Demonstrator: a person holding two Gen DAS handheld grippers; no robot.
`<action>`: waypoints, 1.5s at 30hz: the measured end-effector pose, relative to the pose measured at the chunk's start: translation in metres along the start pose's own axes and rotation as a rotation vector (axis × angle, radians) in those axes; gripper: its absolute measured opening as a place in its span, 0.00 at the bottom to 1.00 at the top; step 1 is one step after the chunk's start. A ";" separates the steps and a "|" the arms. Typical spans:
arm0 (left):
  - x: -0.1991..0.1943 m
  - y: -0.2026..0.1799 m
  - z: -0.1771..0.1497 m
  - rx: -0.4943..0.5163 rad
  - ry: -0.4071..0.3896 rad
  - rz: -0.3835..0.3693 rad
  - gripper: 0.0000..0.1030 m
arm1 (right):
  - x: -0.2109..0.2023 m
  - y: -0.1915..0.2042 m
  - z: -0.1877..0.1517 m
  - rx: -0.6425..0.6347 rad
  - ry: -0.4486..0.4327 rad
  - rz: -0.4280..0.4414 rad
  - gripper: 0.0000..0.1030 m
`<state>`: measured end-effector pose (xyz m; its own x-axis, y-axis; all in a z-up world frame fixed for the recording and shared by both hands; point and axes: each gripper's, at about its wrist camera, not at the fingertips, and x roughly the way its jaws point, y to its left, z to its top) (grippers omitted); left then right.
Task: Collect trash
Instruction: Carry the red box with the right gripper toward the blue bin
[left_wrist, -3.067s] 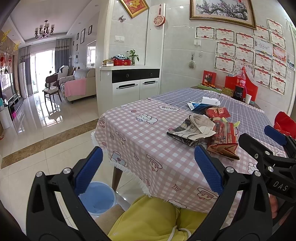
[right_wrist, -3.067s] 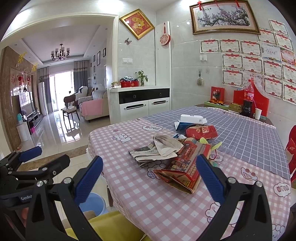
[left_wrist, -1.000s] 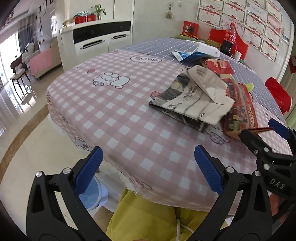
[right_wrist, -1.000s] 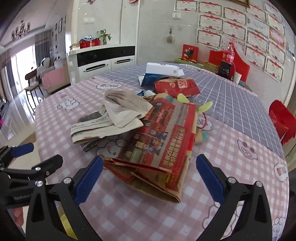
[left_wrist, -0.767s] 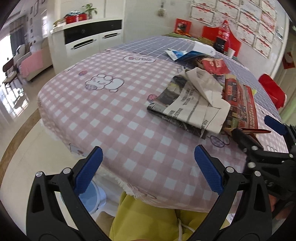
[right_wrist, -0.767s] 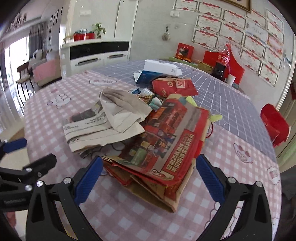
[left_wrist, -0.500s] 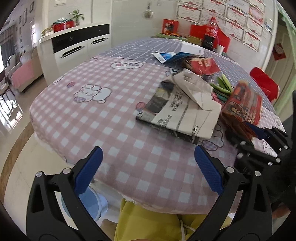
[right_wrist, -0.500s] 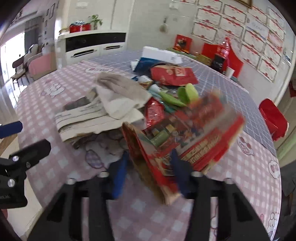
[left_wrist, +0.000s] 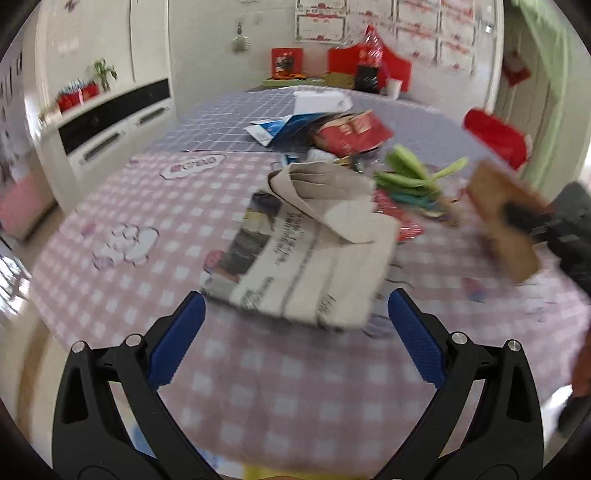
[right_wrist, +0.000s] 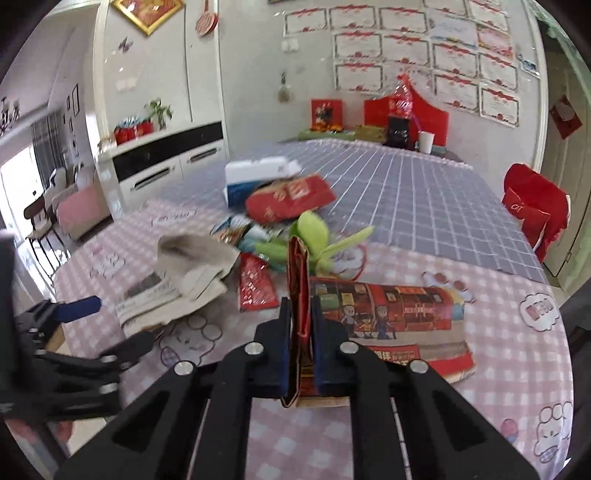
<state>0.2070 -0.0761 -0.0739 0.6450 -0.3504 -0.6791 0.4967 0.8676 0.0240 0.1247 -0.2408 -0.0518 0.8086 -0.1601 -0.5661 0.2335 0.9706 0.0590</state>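
My right gripper (right_wrist: 300, 317) is shut on the edge of a red printed paper bag (right_wrist: 388, 314), lifted off the pink checked tablecloth (right_wrist: 461, 424); the bag shows brown at the right of the left wrist view (left_wrist: 502, 221). My left gripper (left_wrist: 295, 339) is open and empty, just in front of a folded newspaper (left_wrist: 306, 254); that newspaper is also in the right wrist view (right_wrist: 177, 288). Behind lie a red snack packet (right_wrist: 255, 284), green vegetable scraps (right_wrist: 314, 236), a red bag (right_wrist: 288, 199) and a white-blue box (right_wrist: 258, 173).
A grey checked cloth (right_wrist: 406, 184) covers the table's far half, with a cola bottle (right_wrist: 400, 110) and a paper cup (right_wrist: 425, 142) at the far end. A red chair (right_wrist: 532, 210) stands at the right. A white cabinet (left_wrist: 110, 129) stands at the left.
My right gripper has closed on the red paper bag and lifted it off the pile. My left gripper has moved in close to the newspaper, still open.
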 end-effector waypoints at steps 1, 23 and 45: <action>0.007 -0.001 0.003 0.004 0.007 -0.001 0.94 | -0.002 -0.003 0.001 0.009 -0.003 0.004 0.10; -0.013 0.010 0.028 -0.082 -0.115 -0.069 0.05 | -0.034 -0.013 0.029 0.043 -0.140 0.074 0.07; -0.179 0.126 -0.005 -0.304 -0.383 0.260 0.01 | -0.084 0.150 0.078 -0.125 -0.245 0.746 0.07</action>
<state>0.1514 0.0977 0.0472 0.9173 -0.1651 -0.3623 0.1395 0.9856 -0.0959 0.1340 -0.0961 0.0689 0.8269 0.5195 -0.2155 -0.4675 0.8479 0.2500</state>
